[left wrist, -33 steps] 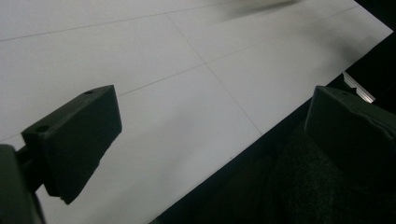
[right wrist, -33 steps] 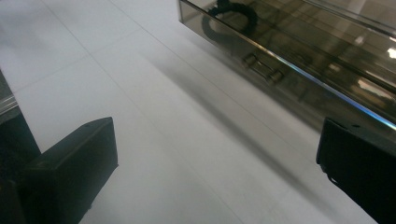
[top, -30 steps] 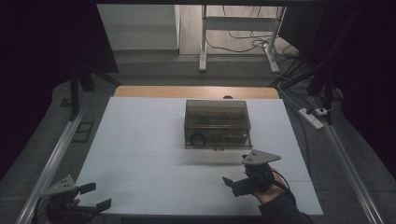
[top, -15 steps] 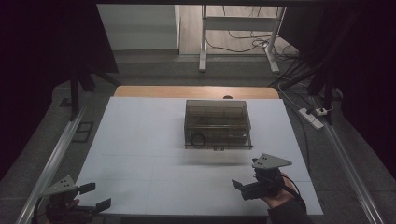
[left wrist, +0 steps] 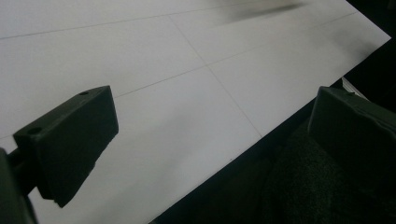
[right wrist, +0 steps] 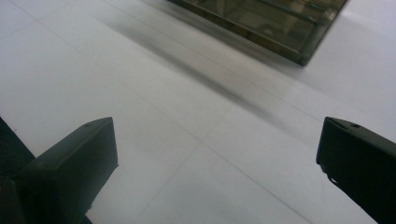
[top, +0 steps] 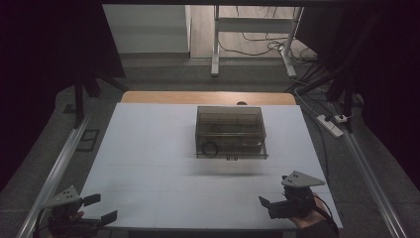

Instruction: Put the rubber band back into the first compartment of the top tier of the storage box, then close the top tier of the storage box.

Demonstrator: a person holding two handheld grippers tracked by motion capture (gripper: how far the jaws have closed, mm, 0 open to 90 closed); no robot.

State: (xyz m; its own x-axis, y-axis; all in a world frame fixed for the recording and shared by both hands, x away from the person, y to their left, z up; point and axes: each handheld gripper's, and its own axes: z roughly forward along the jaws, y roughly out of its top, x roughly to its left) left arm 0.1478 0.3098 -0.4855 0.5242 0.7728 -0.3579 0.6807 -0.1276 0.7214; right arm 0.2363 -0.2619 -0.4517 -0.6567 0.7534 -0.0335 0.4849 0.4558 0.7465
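Grippers sit low at the near edge of the white table (top: 148,148), both with nothing in them. Left gripper (top: 99,208) hangs at the near left corner, jaws spread wide, one over the tabletop and the other out past the edge above the dark floor, as the left gripper view shows. Right gripper (top: 270,207) hovers near the near right corner, jaws likewise wide apart with bare white surface between them, and a hand (top: 309,220) wrapped around its body. Clear plastic box (top: 230,131) stands in the middle of the table, towards the far side, well apart from both grippers; the right gripper view catches its near corner (right wrist: 299,51) at the top. Inside the box, a dark ring (top: 210,148) lies at the near left, and the dim light makes the other contents hard to make out, possibly dividers.
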